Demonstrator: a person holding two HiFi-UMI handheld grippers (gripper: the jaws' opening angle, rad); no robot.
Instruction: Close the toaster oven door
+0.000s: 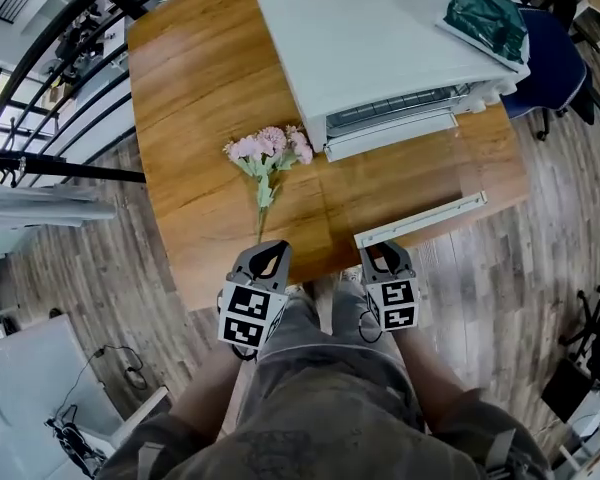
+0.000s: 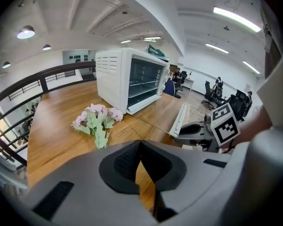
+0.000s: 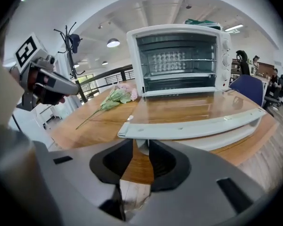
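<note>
On far right of wooden table (image 1: 200, 88): white toaster oven (image 1: 380, 58), green bag (image 1: 485, 13) on top. Oven door (image 1: 410, 183) hangs open, lying flat toward near edge, door handle (image 1: 420, 220) along its near side. Pink flowers (image 1: 270, 153) lie left of oven. Right gripper (image 1: 383, 253) at handle's left end, claw fairly wide, handle post showing in gap, pads not pressing it. Left gripper (image 1: 268, 251) at near table edge, below flower stem, claw tips together, empty.
</note>
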